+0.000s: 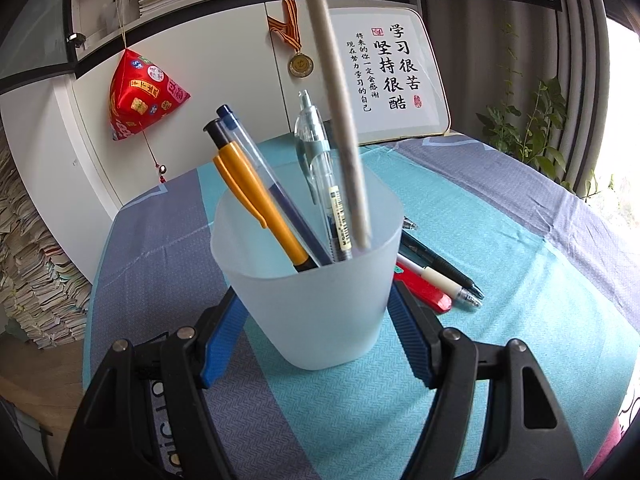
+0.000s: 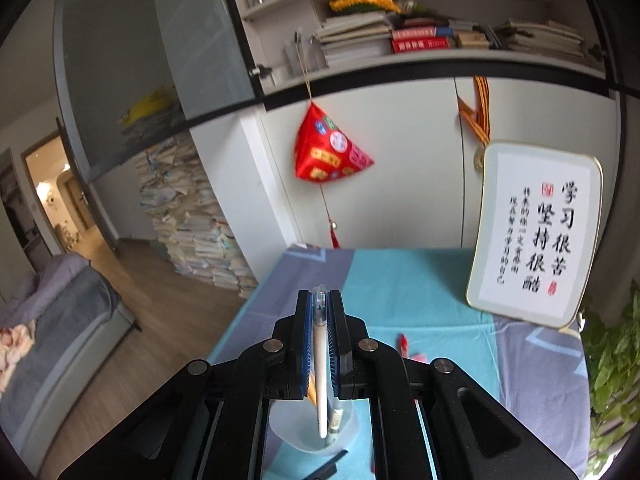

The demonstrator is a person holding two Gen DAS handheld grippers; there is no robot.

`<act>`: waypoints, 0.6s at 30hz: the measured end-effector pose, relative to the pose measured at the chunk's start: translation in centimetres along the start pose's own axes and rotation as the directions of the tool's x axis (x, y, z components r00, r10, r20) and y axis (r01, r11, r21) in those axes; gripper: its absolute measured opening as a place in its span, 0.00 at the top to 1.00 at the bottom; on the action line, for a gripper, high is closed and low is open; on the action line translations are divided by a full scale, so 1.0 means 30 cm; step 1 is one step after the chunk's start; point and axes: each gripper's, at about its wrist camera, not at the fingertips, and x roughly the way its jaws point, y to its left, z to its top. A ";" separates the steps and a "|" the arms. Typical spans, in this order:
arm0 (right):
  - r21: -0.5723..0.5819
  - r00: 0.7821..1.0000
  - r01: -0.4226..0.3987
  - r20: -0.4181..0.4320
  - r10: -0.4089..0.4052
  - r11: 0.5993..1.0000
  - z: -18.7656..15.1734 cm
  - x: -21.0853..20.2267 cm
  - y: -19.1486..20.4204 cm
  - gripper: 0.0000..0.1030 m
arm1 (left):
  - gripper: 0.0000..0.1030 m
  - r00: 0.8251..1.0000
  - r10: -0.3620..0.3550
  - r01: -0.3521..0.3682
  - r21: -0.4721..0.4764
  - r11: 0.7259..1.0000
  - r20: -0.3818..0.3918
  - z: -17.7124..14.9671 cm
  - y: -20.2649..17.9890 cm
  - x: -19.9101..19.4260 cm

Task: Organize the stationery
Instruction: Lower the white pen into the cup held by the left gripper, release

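The tabletop [image 1: 520, 240] wears a teal and grey cloth, and its left edge drops off to wood floor [image 2: 140, 320], with stacked papers [image 2: 200, 232] beyond. At the back stands a framed calligraphy board [image 1: 396, 80] against white cabinets [image 1: 224, 80]; a plant [image 1: 532, 128] crowds the right side. Most of the cloth lies bare, with free room to the right of the cup.

The cup [image 1: 320, 300], frosted plastic, stands upright near the front of the tabletop. The left tongs [image 1: 316, 336] grip it, blue pads [image 1: 224, 332] pressed against its two sides low down. Inside it lean an orange pen [image 1: 256, 204], a blue pen [image 1: 256, 164] and a clear pen [image 1: 316, 160], all slanting up and away to the left or back.

The right tongs [image 2: 320, 312] are closed tight on a white pen [image 2: 319, 360]. Its long axis runs along the fingers, one clear end poking just past their tips, the other hanging below them. From the left camera that pen [image 1: 340, 120] comes steeply down from above, its lower end inside the cup's mouth near the right wall.

Just right of the cup, three loose pens lie side by side on the cloth: black [image 1: 440, 264], white [image 1: 440, 282] and red [image 1: 424, 292], tips pointing right and toward the front.
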 end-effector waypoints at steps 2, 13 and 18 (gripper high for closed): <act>-0.003 1.000 0.008 -0.024 -0.008 1.000 -0.022 0.012 -0.008 0.92 | 0.32 1.000 0.002 -0.002 0.003 1.000 0.002 -0.004 -0.005 -0.004; 0.032 0.994 0.015 -0.109 -0.011 0.999 -0.117 0.040 -0.053 0.92 | 0.32 1.000 0.004 -0.004 0.006 1.000 0.006 -0.005 -0.010 -0.008; 0.053 0.991 0.010 -0.134 -0.003 0.999 -0.145 0.056 -0.066 0.92 | 0.32 1.000 0.003 -0.003 0.007 1.000 0.007 -0.007 -0.010 -0.009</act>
